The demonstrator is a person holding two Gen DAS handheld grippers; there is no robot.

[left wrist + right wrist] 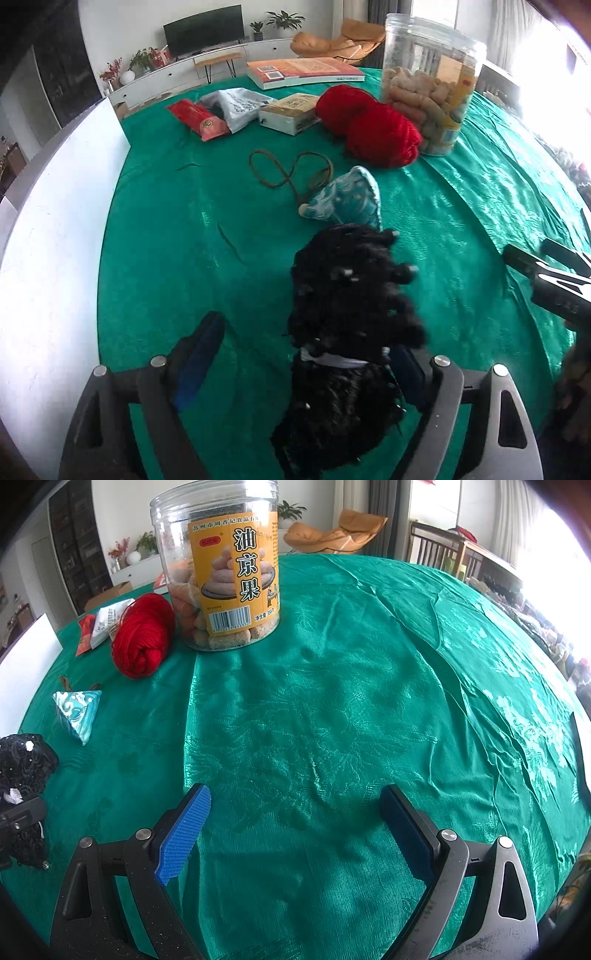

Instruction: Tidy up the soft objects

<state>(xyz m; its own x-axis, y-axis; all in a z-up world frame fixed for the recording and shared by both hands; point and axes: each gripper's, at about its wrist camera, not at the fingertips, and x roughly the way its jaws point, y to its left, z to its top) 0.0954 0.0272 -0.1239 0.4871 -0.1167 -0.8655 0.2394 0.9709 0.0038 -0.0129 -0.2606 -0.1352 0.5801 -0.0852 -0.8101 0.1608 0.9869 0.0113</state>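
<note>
Left wrist view: the left gripper (306,354) stands wide open, a black fuzzy bundle (351,314) lying on the green tablecloth (166,240) between its jaws against the right pad, the left pad clear; only here, a book (303,72). Right wrist view: the right gripper (295,823) gapes empty; the jar's (221,572) yellow label shows.

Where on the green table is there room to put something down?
The widest bare stretch of green cloth lies right of the snack jar, ahead of the right gripper. Another bare patch borders the white board. It is crowded from the jar past the red yarn to the black fluffy bundle.
</note>
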